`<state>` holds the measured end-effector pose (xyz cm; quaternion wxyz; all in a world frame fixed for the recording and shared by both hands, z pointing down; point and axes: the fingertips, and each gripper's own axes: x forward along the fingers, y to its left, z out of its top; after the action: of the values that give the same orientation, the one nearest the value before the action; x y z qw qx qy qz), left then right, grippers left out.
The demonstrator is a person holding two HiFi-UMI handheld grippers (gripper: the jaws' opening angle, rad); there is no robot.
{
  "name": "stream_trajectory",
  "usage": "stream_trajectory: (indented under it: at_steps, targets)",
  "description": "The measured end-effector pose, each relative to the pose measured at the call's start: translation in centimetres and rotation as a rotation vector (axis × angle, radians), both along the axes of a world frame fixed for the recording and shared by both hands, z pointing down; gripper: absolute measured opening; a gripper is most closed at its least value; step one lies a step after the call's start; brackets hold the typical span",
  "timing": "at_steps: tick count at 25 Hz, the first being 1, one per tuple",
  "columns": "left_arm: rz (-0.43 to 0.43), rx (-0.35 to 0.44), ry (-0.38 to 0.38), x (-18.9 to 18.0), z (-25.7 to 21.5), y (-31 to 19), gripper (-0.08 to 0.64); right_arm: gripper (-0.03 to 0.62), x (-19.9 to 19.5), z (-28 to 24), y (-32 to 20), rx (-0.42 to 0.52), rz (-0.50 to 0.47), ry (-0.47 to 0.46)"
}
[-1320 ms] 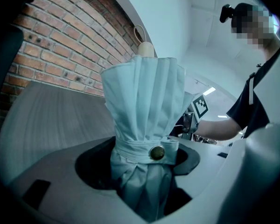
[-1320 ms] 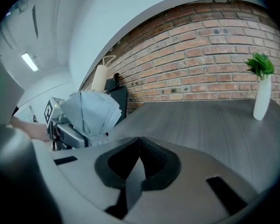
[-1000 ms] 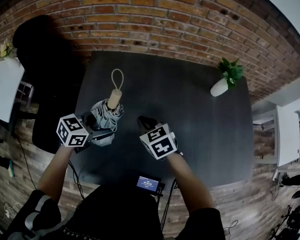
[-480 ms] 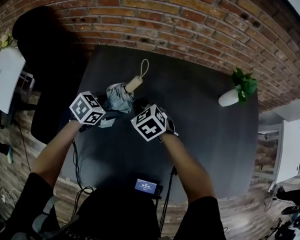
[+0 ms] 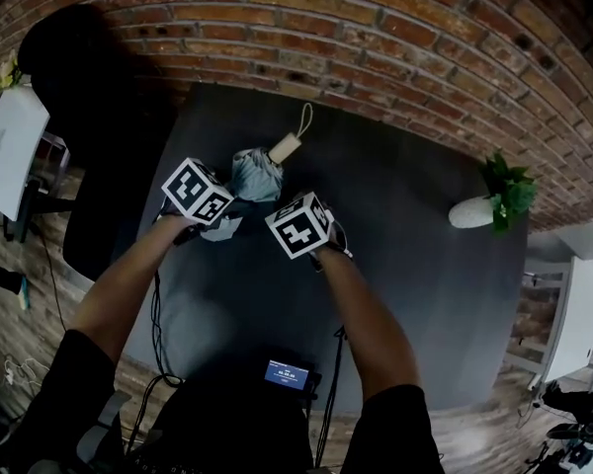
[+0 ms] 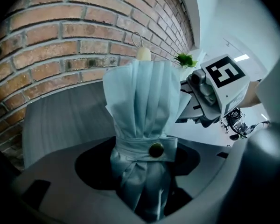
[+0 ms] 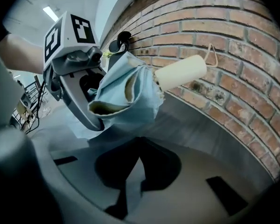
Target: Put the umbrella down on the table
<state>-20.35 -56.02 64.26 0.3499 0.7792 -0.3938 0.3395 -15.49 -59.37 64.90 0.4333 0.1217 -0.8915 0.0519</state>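
A folded pale-blue umbrella [image 5: 255, 174] hangs over the bench [image 5: 405, 275] near its far edge, by the brick wall [image 5: 376, 28], clamped about its strapped waist in the left tongs [image 6: 144, 181]; the right tongs [image 7: 130, 181], drawn together on nothing, hover just beside it; the lowering step looks to be in hand, the cloth apparently not yet laid flat; the next move calls for tipping it level, resting it on the dark top, then loosening the left grip; only the left gripper view shows the brass snap button [image 6: 156, 149], only the right gripper view the cream handle [image 7: 181, 73] end-on to the bricks, only the head view the potted plant [image 5: 494, 200] at the bench's right edge.
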Motion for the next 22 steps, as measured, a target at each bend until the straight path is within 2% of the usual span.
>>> stream_trajectory:
  at_steps: [8, 13, 22]
  targets:
    - [-0.005, -0.063, -0.017, -0.1, 2.3, -2.8, 0.295, 0.009, -0.8, 1.4, -1.9, -0.022, 0.033, -0.011]
    - [-0.001, -0.065, -0.039, 0.3, 3.5, -3.8, 0.296, 0.009, -0.2, 2.4, -2.5, -0.019, 0.038, 0.016]
    - [0.02, -0.035, -0.074, 0.4, 4.4, -4.7, 0.298, 0.009, 0.0, 2.8, -2.5, -0.073, 0.051, 0.004]
